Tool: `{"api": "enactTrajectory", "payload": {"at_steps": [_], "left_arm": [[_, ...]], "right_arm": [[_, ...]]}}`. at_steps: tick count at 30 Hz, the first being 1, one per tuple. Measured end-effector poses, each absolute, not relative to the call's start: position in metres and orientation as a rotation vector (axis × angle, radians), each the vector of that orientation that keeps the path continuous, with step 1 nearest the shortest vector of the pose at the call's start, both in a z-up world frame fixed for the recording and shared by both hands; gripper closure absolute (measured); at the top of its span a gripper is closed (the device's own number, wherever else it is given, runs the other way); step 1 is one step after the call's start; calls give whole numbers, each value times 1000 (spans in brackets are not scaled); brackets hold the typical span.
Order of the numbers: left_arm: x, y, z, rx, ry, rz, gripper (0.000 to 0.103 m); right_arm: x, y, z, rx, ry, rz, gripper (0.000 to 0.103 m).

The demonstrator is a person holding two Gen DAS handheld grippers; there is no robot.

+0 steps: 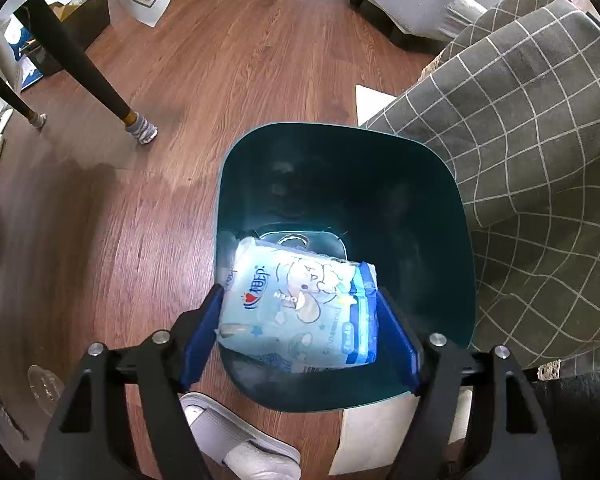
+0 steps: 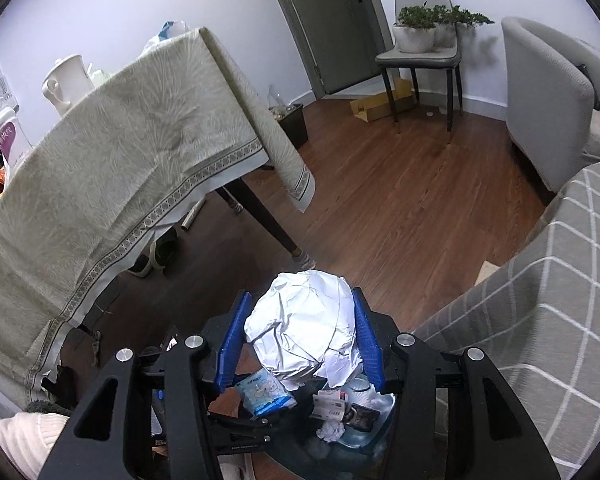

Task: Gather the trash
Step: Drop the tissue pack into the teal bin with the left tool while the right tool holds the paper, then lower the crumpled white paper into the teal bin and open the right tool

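Tissue pack (image 1: 300, 312) in left tool (image 1: 300, 332), above bin (image 1: 466, 264).

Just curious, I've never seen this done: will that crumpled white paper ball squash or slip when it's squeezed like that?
Probably squashes easily: the paper ball is creased, loosely bunched. Likely very light for its bulk. Slipping seems unlikely, since the right gripper presses both its sides.

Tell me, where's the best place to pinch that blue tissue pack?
Probably across its two short ends, coming from above, as the left gripper does now: the tissue pack is soft and flat, and its width fits between the blue fingers over the teal bin.
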State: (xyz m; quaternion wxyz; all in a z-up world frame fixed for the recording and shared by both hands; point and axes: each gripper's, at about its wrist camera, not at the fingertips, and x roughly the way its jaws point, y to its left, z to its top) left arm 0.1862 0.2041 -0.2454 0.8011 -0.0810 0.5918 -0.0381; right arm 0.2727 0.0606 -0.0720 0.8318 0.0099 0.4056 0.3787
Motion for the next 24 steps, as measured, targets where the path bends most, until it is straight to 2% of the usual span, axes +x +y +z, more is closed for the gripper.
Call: {"api": "enactTrajectory", "payload": {"at_steps": [6, 11, 24], "left_arm": [[180, 215, -235, -198, 1224, -97, 19], [176, 222, -219, -196, 1170, -94, 19], [155, 238, -127, -188, 908, -69, 34]], "right_arm": [[277, 77, -91, -9, 908, 791, 52], [281, 90, -107, -36, 942, 771, 52], [285, 117, -162, -111, 1054, 704, 52]]}}
